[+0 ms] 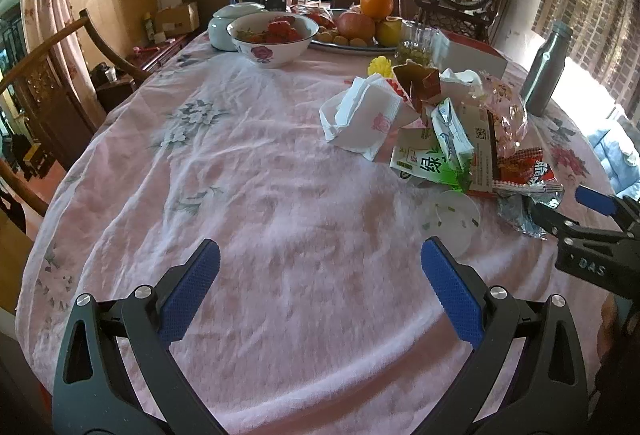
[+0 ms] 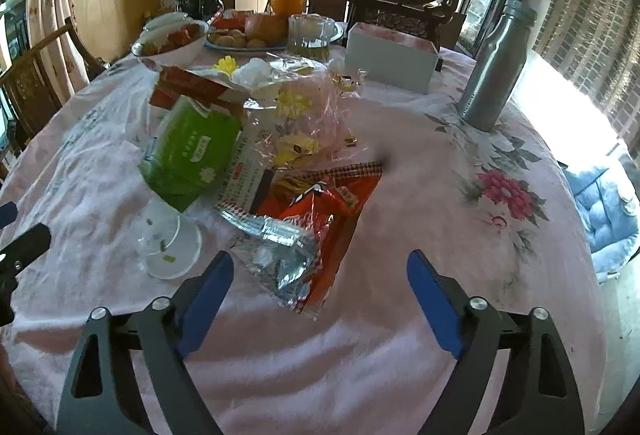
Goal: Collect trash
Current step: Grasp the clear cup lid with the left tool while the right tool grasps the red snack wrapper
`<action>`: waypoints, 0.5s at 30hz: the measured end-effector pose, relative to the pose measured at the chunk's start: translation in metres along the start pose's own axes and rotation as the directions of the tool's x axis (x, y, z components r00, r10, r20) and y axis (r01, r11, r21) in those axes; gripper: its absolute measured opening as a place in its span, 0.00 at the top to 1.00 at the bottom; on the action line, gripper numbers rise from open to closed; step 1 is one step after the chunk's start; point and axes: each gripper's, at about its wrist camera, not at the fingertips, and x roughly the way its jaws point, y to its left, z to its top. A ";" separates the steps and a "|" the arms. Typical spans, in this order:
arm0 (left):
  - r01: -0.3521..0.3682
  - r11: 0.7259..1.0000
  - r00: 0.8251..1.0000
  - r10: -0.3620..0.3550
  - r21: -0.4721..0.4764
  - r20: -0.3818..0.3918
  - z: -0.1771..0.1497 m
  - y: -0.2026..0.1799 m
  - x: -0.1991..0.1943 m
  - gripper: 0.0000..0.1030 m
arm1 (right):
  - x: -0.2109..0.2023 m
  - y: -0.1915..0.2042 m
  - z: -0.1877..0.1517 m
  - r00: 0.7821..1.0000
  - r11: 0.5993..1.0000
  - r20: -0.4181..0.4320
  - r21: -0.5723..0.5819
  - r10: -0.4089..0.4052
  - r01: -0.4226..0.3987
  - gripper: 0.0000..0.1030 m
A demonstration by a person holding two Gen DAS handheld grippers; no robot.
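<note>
A dining room; your counter (image 2: 420,163) wears a pink floral cloth, fruit and bowls at its far side. Right claw (image 2: 320,281) — jaws apart, nothing between the pads — hangs just short of the red-and-foil snack wrapper (image 2: 316,231), whose crumpled near end lies directly ahead of it. Expect it light, crinkly, slippery; pinch the bunched foil. Beyond sits the green packet (image 2: 192,151), and left of the wrapper a clear lid (image 2: 170,243). Left claw (image 1: 320,275) — apart, empty — is over bare cloth, the trash ahead to its right.

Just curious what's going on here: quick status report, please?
Left gripper open, empty. Right gripper open at the foil wrapper. Trash pile uncollected. Clear plastic lid beside wrapper.
</note>
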 end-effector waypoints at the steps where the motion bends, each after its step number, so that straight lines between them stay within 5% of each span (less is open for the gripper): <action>1: -0.002 1.000 1.000 0.002 0.000 -0.001 0.000 0.000 0.000 0.06 | 0.003 0.000 0.002 1.000 1.000 -0.006 -0.003 0.002 -0.002 0.20; 13: -0.031 0.999 0.999 0.031 0.021 0.025 0.000 -0.009 -0.007 0.06 | 0.026 0.003 0.013 0.999 0.999 -0.041 -0.016 0.033 -0.034 0.44; 15: -0.034 0.999 0.999 0.033 0.025 0.031 0.000 -0.010 -0.009 0.06 | 0.028 0.002 0.012 0.998 0.999 -0.046 -0.009 0.043 -0.044 0.62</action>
